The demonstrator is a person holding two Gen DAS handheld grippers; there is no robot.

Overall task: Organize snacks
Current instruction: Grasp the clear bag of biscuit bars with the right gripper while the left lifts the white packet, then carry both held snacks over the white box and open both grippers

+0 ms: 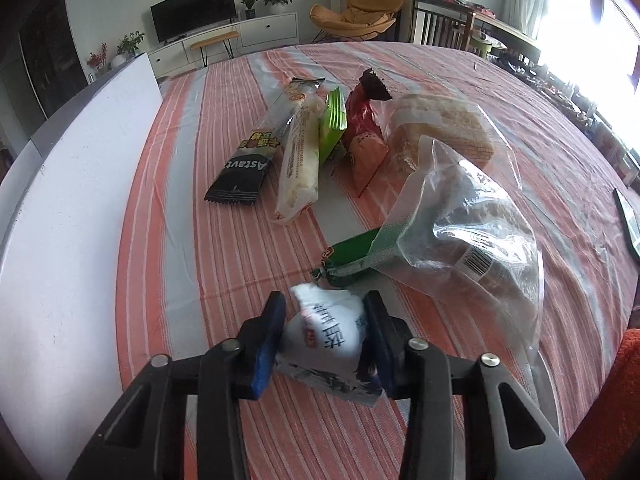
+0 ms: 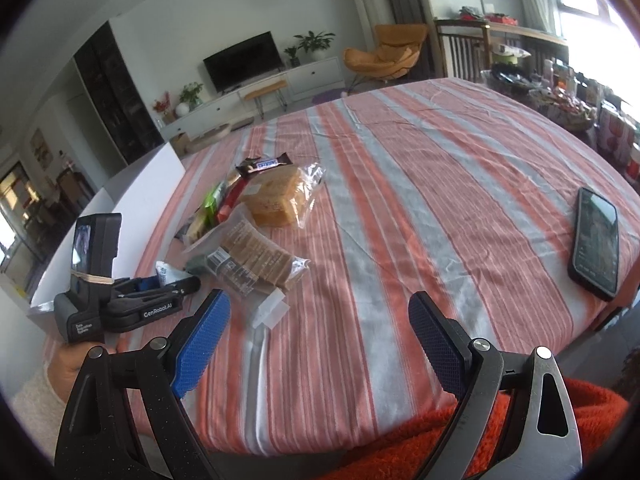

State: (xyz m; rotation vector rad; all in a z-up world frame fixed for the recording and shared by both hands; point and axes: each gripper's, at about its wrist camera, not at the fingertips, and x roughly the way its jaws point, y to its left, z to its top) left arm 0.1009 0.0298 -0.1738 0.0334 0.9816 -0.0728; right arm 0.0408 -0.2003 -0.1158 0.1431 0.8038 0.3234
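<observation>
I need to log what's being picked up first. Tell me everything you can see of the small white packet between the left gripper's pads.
The small white packet is a soft, puffy pouch, glossy like plastic film, with dark printed characters, a small red mark and a flat, crimped grey-printed end toward the camera. It sits squeezed between the blue pads of the left gripper, which press its two sides. It is low over the striped tablecloth; whether it rests on it cannot be told. In the right wrist view only its white tip shows.

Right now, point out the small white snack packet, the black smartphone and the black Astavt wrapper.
small white snack packet (image 1: 326,326): left wrist view, printed middle between the pads.
black smartphone (image 2: 595,238): right wrist view, screen centre.
black Astavt wrapper (image 1: 240,178): left wrist view, lettered lower half.
</observation>
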